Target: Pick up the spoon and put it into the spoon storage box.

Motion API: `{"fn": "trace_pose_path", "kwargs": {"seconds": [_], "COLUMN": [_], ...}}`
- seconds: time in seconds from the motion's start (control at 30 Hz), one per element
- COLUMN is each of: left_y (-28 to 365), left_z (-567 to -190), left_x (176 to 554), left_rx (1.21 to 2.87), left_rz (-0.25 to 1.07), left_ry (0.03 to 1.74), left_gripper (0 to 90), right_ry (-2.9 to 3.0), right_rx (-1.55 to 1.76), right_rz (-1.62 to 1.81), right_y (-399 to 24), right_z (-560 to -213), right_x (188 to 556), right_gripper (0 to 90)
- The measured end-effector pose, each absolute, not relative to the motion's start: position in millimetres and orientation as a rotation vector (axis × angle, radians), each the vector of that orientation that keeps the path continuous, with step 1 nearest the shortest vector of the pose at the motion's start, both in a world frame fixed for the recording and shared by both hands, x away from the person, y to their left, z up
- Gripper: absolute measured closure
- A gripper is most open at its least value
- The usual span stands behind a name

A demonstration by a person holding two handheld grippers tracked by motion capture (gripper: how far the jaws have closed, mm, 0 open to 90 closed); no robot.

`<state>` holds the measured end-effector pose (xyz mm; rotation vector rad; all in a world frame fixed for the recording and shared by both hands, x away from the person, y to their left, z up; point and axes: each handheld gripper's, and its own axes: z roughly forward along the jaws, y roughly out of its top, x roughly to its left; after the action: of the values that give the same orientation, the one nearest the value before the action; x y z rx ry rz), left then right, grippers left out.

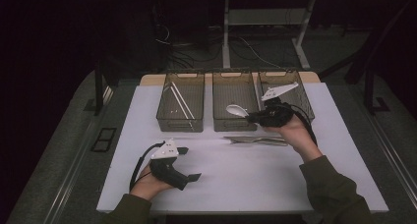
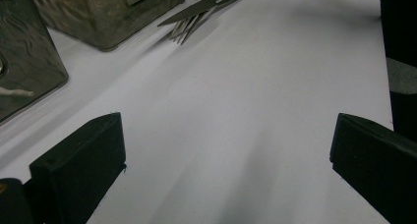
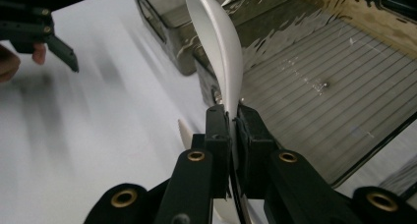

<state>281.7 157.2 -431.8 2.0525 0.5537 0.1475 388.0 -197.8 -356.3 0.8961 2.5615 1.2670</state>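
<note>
The left gripper point(image 1: 189, 163) is a matte black handheld body with a white three-cornered plate on top at its 12 o'clock side and a black cable looping off at 9 o'clock. Its two fingers point(image 2: 81, 167) are thick black rectangular blocks. The right gripper point(image 1: 251, 117) is the same black build, with a white plate at 1 o'clock; brass-coloured rivets sit in its black linkage arms. The person wears olive-green long sleeves point(image 1: 334, 192).
</note>
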Motion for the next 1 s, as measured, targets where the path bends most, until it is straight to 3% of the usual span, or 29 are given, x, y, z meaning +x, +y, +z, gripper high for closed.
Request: {"fn": "trace_pose_path", "kwargs": {"seconds": [1.0], "left_y": [156], "left_z": [-431], "left_x": [281], "left_rx": [2.042], "left_rz": [0.14], "left_ry": [0.543], "left_gripper": [0.0], "right_ry": [2.545], "right_rx": [1.125], "right_rz": [1.117], "right_y": [-165], "right_z": [-370], "right_x": [467], "right_gripper": [84.2]}}
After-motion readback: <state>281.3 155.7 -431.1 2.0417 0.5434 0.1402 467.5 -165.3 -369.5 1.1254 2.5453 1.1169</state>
